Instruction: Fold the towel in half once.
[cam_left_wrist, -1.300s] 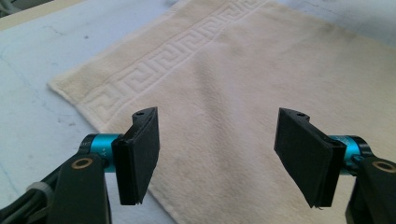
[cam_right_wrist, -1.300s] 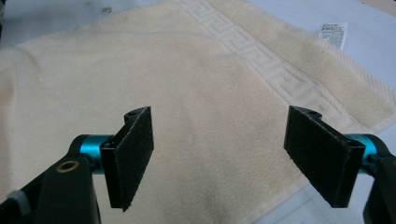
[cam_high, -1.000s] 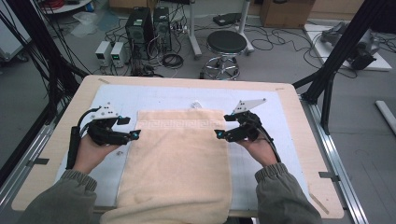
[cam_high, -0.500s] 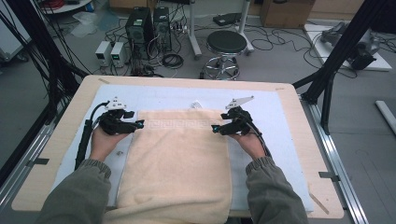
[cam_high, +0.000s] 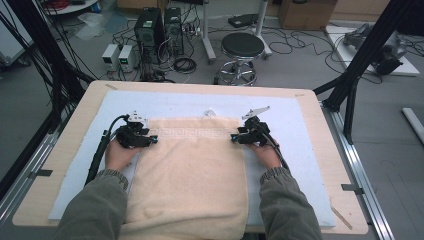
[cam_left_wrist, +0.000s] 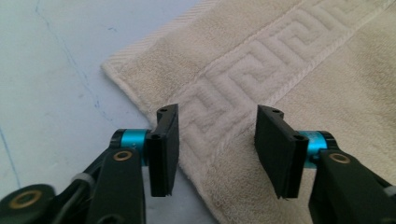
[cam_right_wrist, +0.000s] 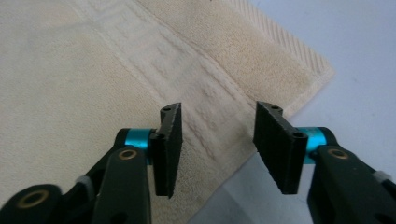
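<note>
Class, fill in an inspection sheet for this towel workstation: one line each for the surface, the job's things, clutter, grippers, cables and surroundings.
Surface: wooden table covered by a pale blue mat.
Job's things: cream towel lies flat, its patterned border at the far end and its near end hanging over the table edge.
Clutter: a small white item just past the towel's far edge, too small to tell.
Grippers: left gripper at the towel's far left corner, right gripper at the far right corner; jaws of both have just been closing, straddle the towel's side edges, pads not yet pressing.
Cables: a black cable trails from the left gripper.
Surroundings: stool, computer towers, floor cables.
</note>
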